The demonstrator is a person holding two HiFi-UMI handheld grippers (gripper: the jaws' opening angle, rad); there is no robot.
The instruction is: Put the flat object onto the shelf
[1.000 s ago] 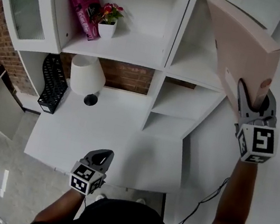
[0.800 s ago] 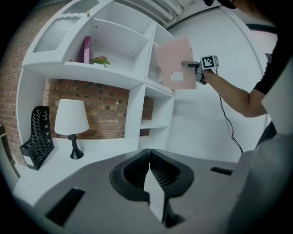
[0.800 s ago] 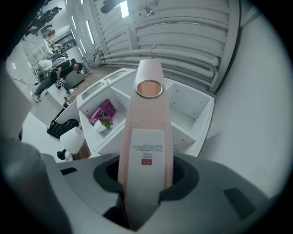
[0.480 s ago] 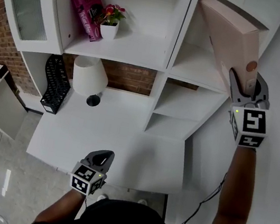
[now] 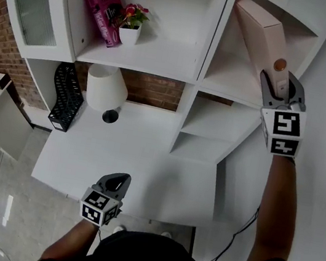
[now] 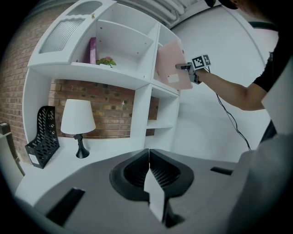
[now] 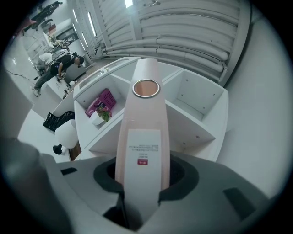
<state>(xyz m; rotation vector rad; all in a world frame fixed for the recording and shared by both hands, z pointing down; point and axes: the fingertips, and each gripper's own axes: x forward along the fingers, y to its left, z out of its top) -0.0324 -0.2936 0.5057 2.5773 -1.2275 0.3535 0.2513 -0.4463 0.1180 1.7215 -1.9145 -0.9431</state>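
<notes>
The flat object is a pale pink box (image 5: pixel 261 39) with a white label and a copper-coloured round mark on its narrow edge (image 7: pixel 143 132). My right gripper (image 5: pixel 278 91) is shut on its near end and holds it on edge, tilted, with its far end inside the upper right compartment of the white shelf unit (image 5: pixel 206 47). From the left gripper view the pink box (image 6: pixel 172 65) shows in front of that compartment. My left gripper (image 5: pixel 114 182) hangs low over the front edge of the white desk (image 5: pixel 144 167); its jaws are shut with nothing between them (image 6: pixel 149 153).
The upper left compartment holds a magenta book (image 5: pixel 101 9) and a small potted flower (image 5: pixel 128 24). A white table lamp (image 5: pixel 103 89) and a black mesh file holder (image 5: pixel 67 96) stand on the desk. A glass-door cabinet (image 5: pixel 29 3) is at the far left.
My right gripper has carried the pink box leftward and deeper toward the upper right compartment, turning it more edge-on. The left gripper has stayed in place.
</notes>
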